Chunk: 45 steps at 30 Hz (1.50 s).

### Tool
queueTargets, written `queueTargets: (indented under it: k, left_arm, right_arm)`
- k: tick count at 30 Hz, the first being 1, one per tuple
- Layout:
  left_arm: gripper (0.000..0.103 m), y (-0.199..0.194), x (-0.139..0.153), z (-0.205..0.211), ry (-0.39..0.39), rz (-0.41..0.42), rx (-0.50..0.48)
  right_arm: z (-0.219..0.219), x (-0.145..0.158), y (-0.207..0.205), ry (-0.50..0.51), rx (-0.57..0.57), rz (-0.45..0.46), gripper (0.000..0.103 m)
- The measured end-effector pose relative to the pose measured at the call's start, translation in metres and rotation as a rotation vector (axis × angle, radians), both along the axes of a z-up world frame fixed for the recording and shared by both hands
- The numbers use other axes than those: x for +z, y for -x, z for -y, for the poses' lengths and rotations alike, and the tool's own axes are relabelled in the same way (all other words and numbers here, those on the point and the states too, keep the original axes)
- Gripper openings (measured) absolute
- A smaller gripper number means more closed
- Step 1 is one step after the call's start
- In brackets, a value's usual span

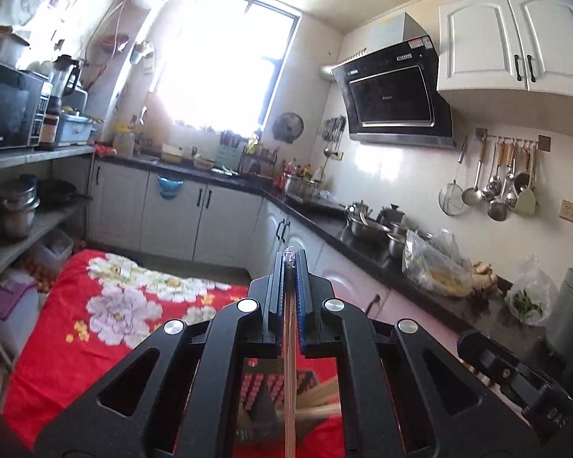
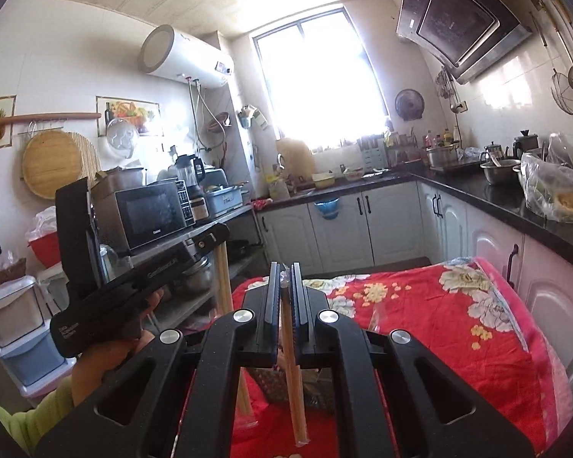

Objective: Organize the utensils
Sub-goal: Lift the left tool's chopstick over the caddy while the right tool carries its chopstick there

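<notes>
Ribbed fingers (image 2: 300, 297) pinching wrapped wooden chopsticks (image 2: 292, 374)

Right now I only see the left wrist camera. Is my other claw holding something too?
Observer: Yes. The right claw is shut on wrapped wooden chopsticks.
Operator: Do the sticks in my left claw hang straight?
Observer: Seen from the side, the left claw has its own chopsticks hanging nearly straight down.
Operator: Who is holding that claw?
Observer: A hand with a green sleeve grips its handle.
</notes>
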<state>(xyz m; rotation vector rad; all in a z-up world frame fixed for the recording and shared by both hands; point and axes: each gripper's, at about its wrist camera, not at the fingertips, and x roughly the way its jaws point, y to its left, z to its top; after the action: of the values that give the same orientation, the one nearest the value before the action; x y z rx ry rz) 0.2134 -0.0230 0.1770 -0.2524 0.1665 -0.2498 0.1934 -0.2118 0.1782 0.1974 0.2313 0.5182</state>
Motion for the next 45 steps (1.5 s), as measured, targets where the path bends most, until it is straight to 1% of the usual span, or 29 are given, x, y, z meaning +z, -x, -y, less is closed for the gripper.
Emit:
queueTargets:
  k: [3, 5, 12, 18, 22, 29, 33, 40, 45]
  left_arm:
    - [0.002, -0.012, 0.004, 0.003, 0.002, 0.010, 0.019]
    - [0.002, -0.020, 0.006, 0.005, -0.002, 0.025, 0.049]
    - [0.002, -0.043, 0.006, 0.002, 0.025, 0.043, 0.127]
    - [0.002, -0.058, 0.001, 0.007, 0.020, 0.063, 0.175]
    - [0.002, -0.067, -0.006, 0.013, 0.007, 0.081, 0.180]
    - [0.002, -0.065, -0.025, 0.025, -0.042, 0.148, 0.183]
    - [0.002, -0.072, -0.033, 0.029, -0.050, 0.133, 0.180]
    - [0.002, -0.067, -0.049, 0.035, -0.089, 0.170, 0.173]
    - [0.002, -0.068, -0.059, 0.035, -0.085, 0.165, 0.158]
  right_arm:
    - [0.002, 0.005, -0.007, -0.007, -0.003, 0.006, 0.005]
    - [0.003, 0.010, -0.012, -0.013, -0.003, 0.016, 0.005]
    - [0.002, 0.025, -0.028, -0.023, -0.008, 0.053, 0.005]
    - [-0.002, 0.035, -0.040, -0.021, -0.032, 0.106, 0.005]
    - [-0.002, 0.035, -0.050, -0.022, -0.042, 0.140, 0.005]
    - [0.001, 0.022, -0.069, -0.012, -0.080, 0.168, 0.005]
    - [0.003, 0.009, -0.080, -0.003, -0.100, 0.169, 0.005]
    - [0.001, -0.016, -0.098, 0.021, -0.124, 0.141, 0.006]
    - [0.003, -0.029, -0.101, 0.021, -0.121, 0.114, 0.006]
